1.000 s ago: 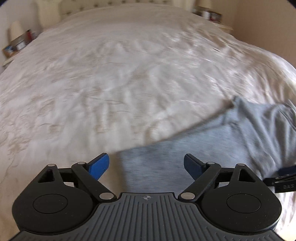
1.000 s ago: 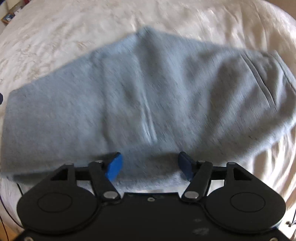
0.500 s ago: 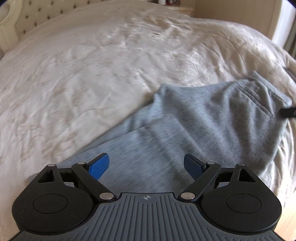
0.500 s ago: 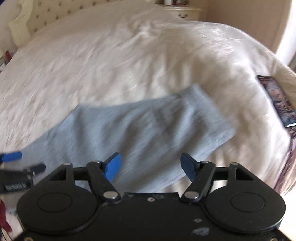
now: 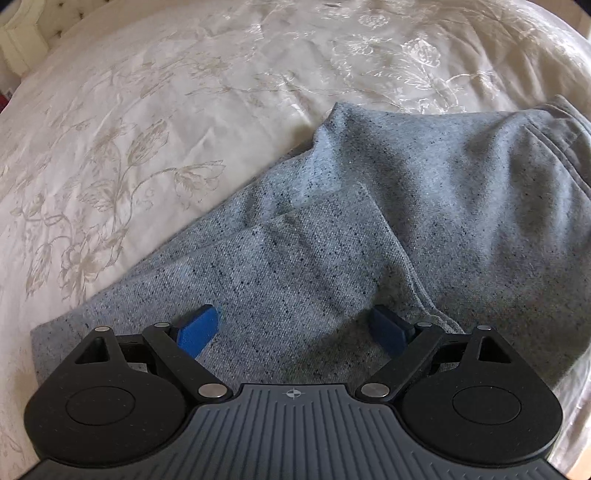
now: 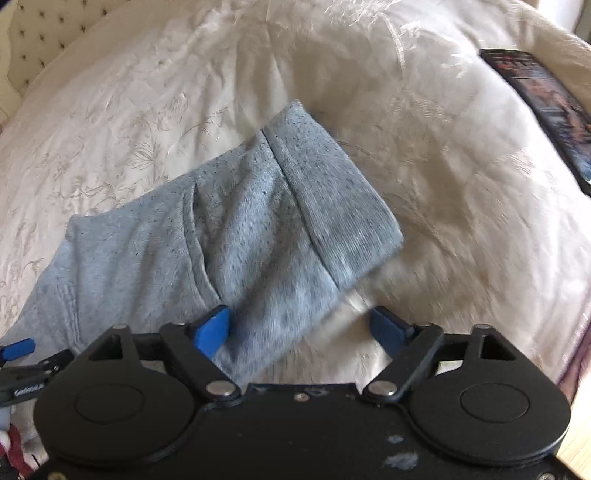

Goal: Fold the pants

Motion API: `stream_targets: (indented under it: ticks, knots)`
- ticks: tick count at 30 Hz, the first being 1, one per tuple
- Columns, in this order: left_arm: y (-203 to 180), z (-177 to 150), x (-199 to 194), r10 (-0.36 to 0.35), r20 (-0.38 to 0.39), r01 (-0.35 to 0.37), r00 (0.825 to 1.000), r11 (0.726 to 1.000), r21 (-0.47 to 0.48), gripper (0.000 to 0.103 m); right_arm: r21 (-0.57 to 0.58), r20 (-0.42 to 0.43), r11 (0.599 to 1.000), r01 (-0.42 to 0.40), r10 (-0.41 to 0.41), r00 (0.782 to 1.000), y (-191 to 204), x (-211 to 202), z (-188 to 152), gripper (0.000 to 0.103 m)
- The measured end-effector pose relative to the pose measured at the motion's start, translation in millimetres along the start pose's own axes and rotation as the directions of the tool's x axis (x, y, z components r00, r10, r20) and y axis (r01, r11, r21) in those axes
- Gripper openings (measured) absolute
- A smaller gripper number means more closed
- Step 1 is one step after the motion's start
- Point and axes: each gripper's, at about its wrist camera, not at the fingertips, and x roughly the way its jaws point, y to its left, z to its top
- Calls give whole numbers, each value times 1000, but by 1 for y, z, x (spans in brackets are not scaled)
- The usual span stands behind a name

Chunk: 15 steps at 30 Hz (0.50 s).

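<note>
Grey speckled sweatpants [image 5: 406,206] lie folded on the cream bedspread, one leg end [image 5: 314,236] laid over the rest. My left gripper [image 5: 293,328] hovers just above that folded leg, jaws wide and still opening, gripping nothing. In the right wrist view the pants [image 6: 240,229] end in a ribbed waistband [image 6: 332,192]. My right gripper [image 6: 300,330] hangs over the near edge below the waistband, jaws opening; cloth lies under its left finger [image 6: 212,332] and bare bedspread under the other, nothing pinched. The left gripper's blue fingertip [image 6: 16,349] shows at the lower left.
The floral cream bedspread [image 5: 147,129] stretches far beyond the pants. A tufted headboard [image 6: 33,29] stands at the back left. A dark flat magazine or tablet [image 6: 546,107] lies near the bed's right edge. Wooden floor [image 6: 576,450] shows at the lower right.
Both hands have swept sideways along the pants. The left now stands over the folded leg, the right over the waistband end. The right jaws have spread wider.
</note>
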Motion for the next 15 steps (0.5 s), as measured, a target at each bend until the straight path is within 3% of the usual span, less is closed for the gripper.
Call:
stream_targets:
  ticks: [5,15]
  knots:
    - [0,0,-3,11,-7,-11,1000,1000,-24,91,-19,2,1000,-24,24,1000,1,14,17,99]
    - [1,-1,-4,13,-9,-14,1000,999,-46,91,56,4,996,-73,73,997,0,32,42,103]
